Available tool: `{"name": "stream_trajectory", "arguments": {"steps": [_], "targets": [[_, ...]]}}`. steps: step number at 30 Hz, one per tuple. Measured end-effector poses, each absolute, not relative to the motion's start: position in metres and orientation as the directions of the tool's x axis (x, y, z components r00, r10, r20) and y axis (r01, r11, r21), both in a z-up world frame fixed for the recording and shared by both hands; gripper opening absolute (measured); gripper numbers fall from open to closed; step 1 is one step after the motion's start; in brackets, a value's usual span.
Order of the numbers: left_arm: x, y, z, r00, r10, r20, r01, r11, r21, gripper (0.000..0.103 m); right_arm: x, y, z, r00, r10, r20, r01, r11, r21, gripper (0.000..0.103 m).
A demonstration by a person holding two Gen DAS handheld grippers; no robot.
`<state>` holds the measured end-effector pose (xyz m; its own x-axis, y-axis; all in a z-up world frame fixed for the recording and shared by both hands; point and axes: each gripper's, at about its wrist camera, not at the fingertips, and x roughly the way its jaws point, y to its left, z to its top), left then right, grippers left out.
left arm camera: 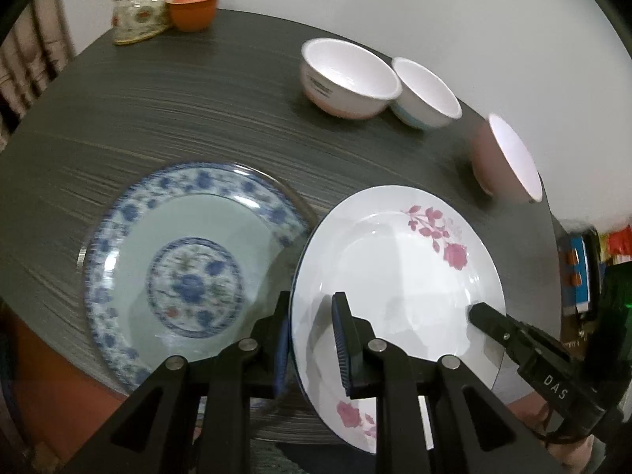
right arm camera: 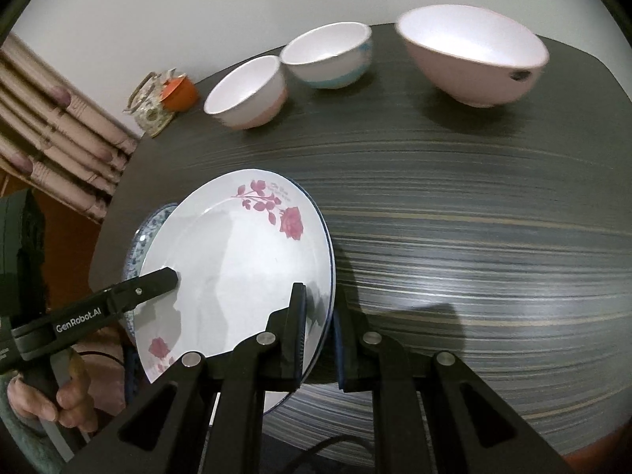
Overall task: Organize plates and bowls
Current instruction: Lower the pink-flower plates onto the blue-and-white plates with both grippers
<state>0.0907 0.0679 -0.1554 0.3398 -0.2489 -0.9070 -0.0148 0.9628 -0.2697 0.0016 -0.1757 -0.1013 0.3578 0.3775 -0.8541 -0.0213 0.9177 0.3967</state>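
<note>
Above the near edge of the dark wood-grain worktop [right arm camera: 474, 237], a white plate with pink roses [left arm camera: 395, 276] is carried tilted between two hand-held grippers. The left gripper [left arm camera: 312, 335] has its fingers clamped on the plate's near-left rim, one finger under and one over, and the right gripper [right arm camera: 320, 335] has its fingers pressed shut on the opposite rim. In the right wrist view a thin blue edge shows just beneath the rose plate's rim, so a second plate may be riding under it in the same grip; I cannot tell for certain. Beside it lies a blue-and-white patterned plate [left arm camera: 189, 260] flat on the worktop, and the rose plate overlaps its right edge without, as far as can be seen, resting on it. Farther back stand three bowls, separate and not nested: a white bowl with a pink base [left arm camera: 347, 79], a white bowl with a light blue base [left arm camera: 426, 94] touching or just beside it, and a larger pale pink bowl [right arm camera: 474, 55] well apart to the right. A floral teapot [left arm camera: 138, 8] and an orange bowl [left arm camera: 193, 8] sit together in the far corner. Judged from this, the task is at an early stage: the plates are being gathered into one stack, probably with the rose plate going onto the blue-and-white one, and that placement is not yet done. The bowls are untouched, so nesting or grouping them is still left.
</note>
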Motion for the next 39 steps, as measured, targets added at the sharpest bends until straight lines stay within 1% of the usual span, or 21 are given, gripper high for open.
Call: {"name": "stream_trajectory", "arguments": {"steps": [6,16,27,39], "targets": [[0.086,0.112,-0.146,0.365,-0.22,-0.905,-0.082,0.96,-0.266,0.02,0.013,-0.143,-0.094,0.348,0.4,-0.848,-0.084,0.914,0.397,0.013],[0.082,0.17,-0.147,0.387,-0.17,-0.907,-0.183,0.949,-0.256,0.02,0.033,-0.08,-0.092,0.31,0.44,-0.843,-0.188,0.897,0.399,0.013],[0.082,0.202,-0.165,0.36,-0.15,-0.921,-0.251,0.935,-0.25,0.02,0.039,-0.037,-0.11,0.249,0.452,-0.856,-0.228,0.887,0.402,0.013],[0.086,0.212,-0.18,0.332,-0.145,-0.932,-0.281,0.928,-0.245,0.02,0.045,-0.025,-0.123,0.218,0.442,-0.87,-0.228,0.89,0.395,0.013]]}}
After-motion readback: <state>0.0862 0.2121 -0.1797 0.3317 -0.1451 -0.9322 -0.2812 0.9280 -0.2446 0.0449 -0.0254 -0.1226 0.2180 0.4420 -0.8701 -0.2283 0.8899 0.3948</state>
